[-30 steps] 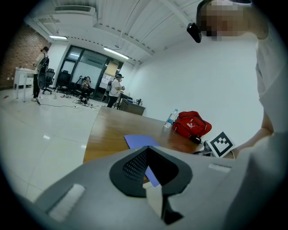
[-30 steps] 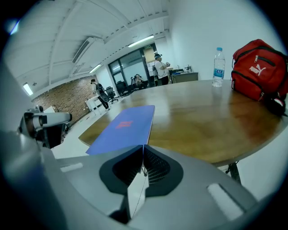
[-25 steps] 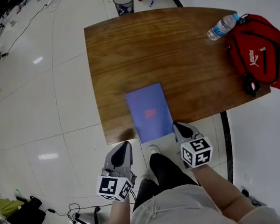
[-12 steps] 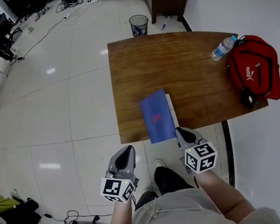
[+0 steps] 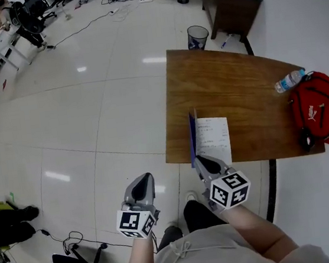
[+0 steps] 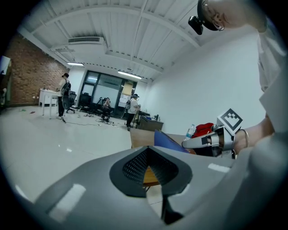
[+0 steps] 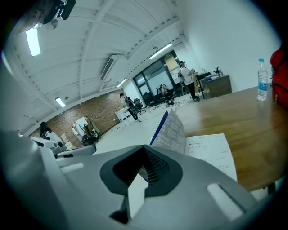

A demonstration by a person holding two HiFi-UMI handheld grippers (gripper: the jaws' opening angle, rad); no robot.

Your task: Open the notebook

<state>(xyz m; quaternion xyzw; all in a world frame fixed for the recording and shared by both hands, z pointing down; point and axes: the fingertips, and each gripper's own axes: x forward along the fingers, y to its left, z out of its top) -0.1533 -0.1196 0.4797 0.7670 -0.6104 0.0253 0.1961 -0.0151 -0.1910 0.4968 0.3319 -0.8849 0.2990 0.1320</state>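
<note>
At R gripper (image 5: 199, 160): notebook cover (image 5: 192, 139) upright

Head view: high up, pointing steeply down, left hand-held gripper (image 5: 142, 181) and right hand-held gripper (image 5: 200, 161) at frame bottom. Left gripper view: low, off the worktop (image 5: 237, 89), faces its near edge. Right gripper view: close, just above worktop, notebook (image 5: 212, 141) right ahead of the jaws. All three share worktop and notebook.
</note>
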